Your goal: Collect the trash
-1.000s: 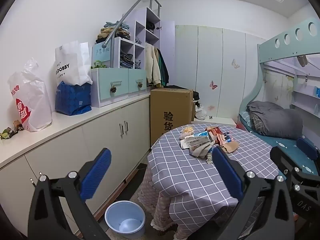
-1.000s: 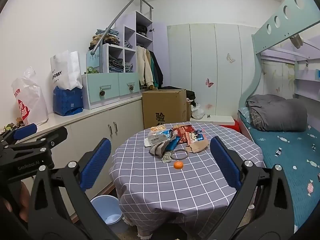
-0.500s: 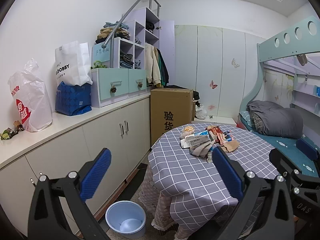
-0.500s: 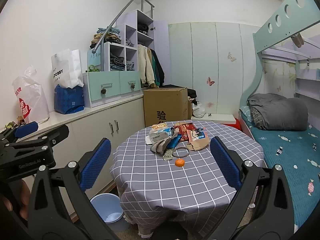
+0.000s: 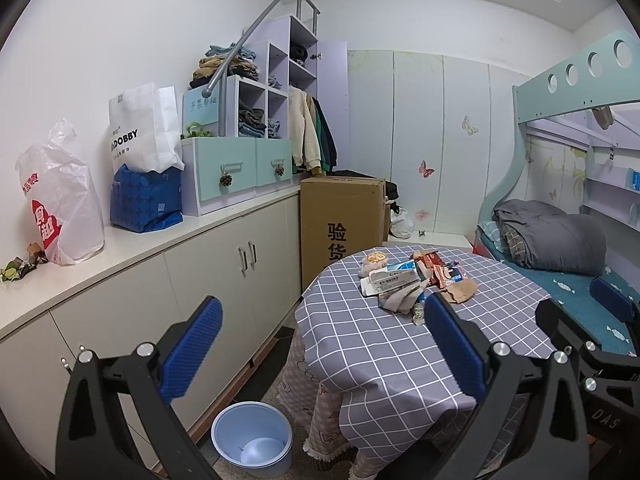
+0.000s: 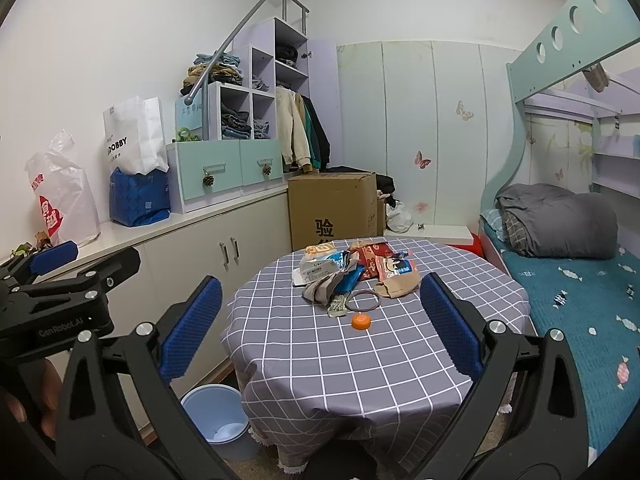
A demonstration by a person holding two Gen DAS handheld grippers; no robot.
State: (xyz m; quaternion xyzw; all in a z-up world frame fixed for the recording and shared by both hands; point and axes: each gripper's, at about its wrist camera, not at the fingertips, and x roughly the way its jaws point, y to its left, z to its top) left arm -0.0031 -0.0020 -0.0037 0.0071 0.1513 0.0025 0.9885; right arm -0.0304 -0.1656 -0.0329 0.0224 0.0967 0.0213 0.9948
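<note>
A pile of trash, wrappers, cartons and paper, lies on a round table with a grey checked cloth. An orange cap and a thin ring lie in front of the pile. The pile also shows in the left wrist view. A light blue bin stands on the floor left of the table; it also shows in the right wrist view. My left gripper is open and empty, well short of the table. My right gripper is open and empty, short of the table edge.
A long white cabinet runs along the left wall with bags and drawers on top. A cardboard box stands behind the table. A bunk bed with a grey duvet is at the right. The left gripper's body shows at left.
Both views shift only slightly; the right gripper has drifted a little, and the table sits slightly more central. Both grippers stay open and empty.
</note>
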